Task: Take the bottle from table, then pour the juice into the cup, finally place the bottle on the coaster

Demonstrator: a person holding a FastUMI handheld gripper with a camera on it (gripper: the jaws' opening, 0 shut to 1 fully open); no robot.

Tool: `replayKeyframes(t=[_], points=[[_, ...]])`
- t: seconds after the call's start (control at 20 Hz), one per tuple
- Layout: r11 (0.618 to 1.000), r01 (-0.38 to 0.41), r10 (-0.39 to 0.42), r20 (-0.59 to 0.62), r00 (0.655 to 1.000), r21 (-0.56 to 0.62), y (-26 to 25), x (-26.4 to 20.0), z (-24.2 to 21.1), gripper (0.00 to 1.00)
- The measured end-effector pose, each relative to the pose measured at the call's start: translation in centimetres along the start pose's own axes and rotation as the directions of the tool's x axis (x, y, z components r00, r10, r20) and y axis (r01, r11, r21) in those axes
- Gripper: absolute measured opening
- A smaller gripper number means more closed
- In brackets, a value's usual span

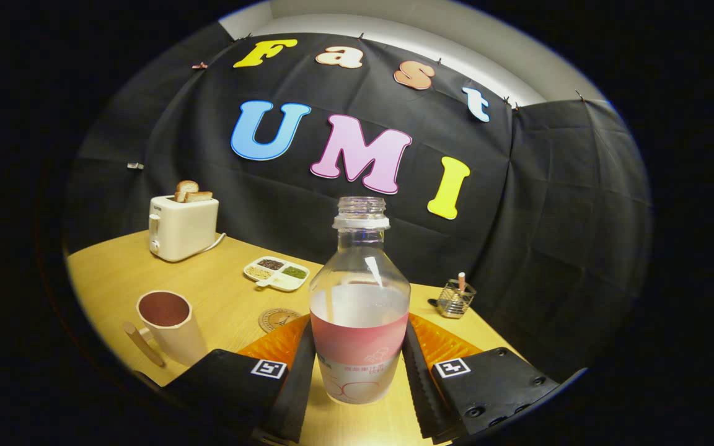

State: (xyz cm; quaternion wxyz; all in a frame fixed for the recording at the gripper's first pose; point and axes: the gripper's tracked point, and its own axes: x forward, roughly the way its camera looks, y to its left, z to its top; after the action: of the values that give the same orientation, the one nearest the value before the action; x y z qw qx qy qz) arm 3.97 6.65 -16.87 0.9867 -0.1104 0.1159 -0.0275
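Bottle (360, 310) uncapped, upright, clasped at its label between both fingers of gripper (359, 378) | lift to be kept vertical | tilt begun only over cup (170, 325), left of fingers.

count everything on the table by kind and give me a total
bottle, uncapped, between the gripper fingers: 1
cup: 1
coaster: 1
toaster with toast in it: 1
divided dish of grains: 1
wire holder: 1
wooden stick beside the cup: 1
total: 7
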Motion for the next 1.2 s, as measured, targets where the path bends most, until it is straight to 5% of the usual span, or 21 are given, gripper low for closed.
replayKeyframes(t=[0.4, 0.7, 1.2], points=[[0.958, 0.044, -0.029, 0.054, 0.998, -0.284, -0.1, -0.6, 5.7, 0.71], [0.844, 0.072, -0.005, 0.128, 0.992, -0.531, 3.1, -1.5, 7.0, 0.71], [0.631, 0.053, 0.071, 0.126, 0.989, -0.774, 8.8, -2.1, 4.9, 0.7]])
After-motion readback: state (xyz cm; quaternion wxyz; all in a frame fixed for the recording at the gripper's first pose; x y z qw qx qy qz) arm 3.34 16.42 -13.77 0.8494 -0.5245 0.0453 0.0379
